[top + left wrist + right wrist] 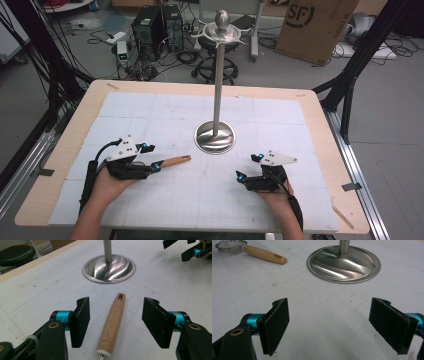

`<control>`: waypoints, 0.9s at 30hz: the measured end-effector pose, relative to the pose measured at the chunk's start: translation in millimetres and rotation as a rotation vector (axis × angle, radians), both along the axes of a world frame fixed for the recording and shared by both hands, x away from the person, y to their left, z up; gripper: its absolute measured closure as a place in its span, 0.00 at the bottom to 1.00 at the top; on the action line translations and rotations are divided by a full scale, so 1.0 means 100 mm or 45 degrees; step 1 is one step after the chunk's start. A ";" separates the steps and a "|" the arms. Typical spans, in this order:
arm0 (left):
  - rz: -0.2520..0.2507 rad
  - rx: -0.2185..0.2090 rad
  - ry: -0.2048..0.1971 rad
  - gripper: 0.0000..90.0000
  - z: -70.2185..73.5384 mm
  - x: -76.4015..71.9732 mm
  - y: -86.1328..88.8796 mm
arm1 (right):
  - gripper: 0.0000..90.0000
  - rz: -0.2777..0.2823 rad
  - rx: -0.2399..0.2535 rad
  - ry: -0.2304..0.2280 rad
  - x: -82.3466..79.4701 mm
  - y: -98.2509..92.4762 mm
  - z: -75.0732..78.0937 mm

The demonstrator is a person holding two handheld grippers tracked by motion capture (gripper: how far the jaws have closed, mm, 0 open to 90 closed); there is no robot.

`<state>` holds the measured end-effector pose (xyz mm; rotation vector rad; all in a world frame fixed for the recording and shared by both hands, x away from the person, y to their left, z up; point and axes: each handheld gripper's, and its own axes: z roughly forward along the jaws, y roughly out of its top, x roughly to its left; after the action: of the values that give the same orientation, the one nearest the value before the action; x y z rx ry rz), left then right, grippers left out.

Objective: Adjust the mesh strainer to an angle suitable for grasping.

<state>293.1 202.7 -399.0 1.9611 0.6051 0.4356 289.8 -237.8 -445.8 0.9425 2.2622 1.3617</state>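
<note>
The only lettering I can read is "SF" on a cardboard box (316, 22) on the floor beyond the table (320, 107). My left gripper (150, 157) has its jaws spread apart, and a small strainer's wooden handle (113, 322) lies on the white mat (165, 112) between the pads (80, 320), touching neither. Its mesh bowl (231, 246) shows in the right gripper view. My right gripper (249, 167) rests on the mat with jaws wide and nothing between them. A steel stand (215, 136) rises at mid-table, near both grippers. Bare mat stretches toward the far and side edges.
</note>
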 end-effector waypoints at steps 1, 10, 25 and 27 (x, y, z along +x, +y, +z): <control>0.001 -0.018 0.003 0.42 -0.01 0.00 0.03 | 0.17 0.000 0.001 -0.004 0.00 0.00 0.00; 0.003 -0.055 -0.012 0.33 -0.02 0.00 0.14 | 0.17 -0.012 0.023 -0.007 0.01 -0.03 0.02; 0.021 -0.044 -0.007 0.26 -0.06 0.04 0.22 | 0.17 -0.030 0.058 -0.033 -0.01 -0.08 0.10; 0.030 -0.038 -0.003 0.25 -0.08 0.06 0.23 | 0.17 -0.029 0.057 -0.030 -0.02 -0.08 0.10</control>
<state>299.0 225.3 -406.9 1.9267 0.6303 0.4406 288.2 -245.8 -435.4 0.9587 2.2050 1.4116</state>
